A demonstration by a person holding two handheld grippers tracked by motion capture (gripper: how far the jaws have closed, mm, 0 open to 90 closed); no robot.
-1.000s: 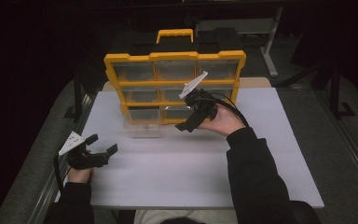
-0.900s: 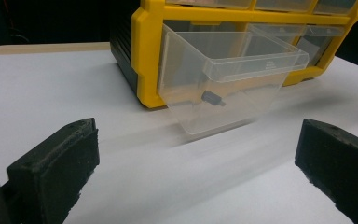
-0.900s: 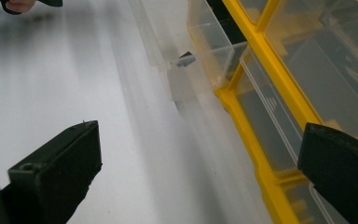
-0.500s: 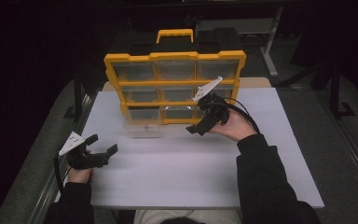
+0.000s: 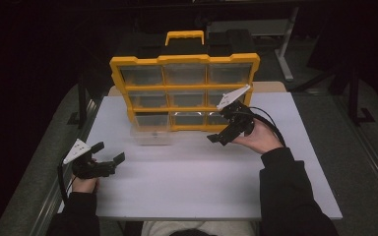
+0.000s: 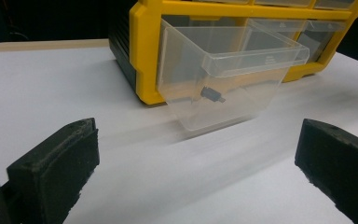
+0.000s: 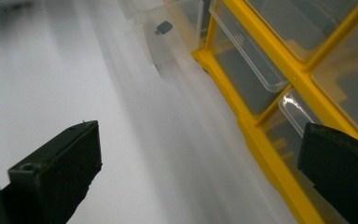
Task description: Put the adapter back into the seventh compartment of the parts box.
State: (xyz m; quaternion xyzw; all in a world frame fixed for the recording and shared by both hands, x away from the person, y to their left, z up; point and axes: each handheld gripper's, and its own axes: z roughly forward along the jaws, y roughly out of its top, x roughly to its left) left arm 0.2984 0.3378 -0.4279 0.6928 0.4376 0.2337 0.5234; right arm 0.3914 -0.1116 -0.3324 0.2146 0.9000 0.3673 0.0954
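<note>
White counter (image 5: 202, 182) under dark surroundings carries the whole job. My landmark is the yellow organizer (image 5: 184, 93), standing upright at the counter's far side. Its bottom-left drawer (image 6: 223, 77), clear plastic, is pulled most of the way out and tilts forward in front of the organizer, and a small dark part (image 6: 212, 94) lies inside it.

My right gripper (image 5: 221, 137) hangs just in front of the organizer's bottom-right corner, jaws spread and holding nothing. My left gripper (image 5: 109, 153) sits well apart from the organizer, near the counter's front left, also released and empty.

I judge the drawer-opening step done. What is left, I think, is to reach into the drawer for the part, or to push the drawer home; neither gripper has closed in on it yet.

From the left gripper view I get the drawer's lip and the part clearly. In the high view the drawer (image 5: 152, 133) is only a pale blur. My right gripper view looks along the organizer's front, with the part (image 7: 163, 27) far off.
</note>
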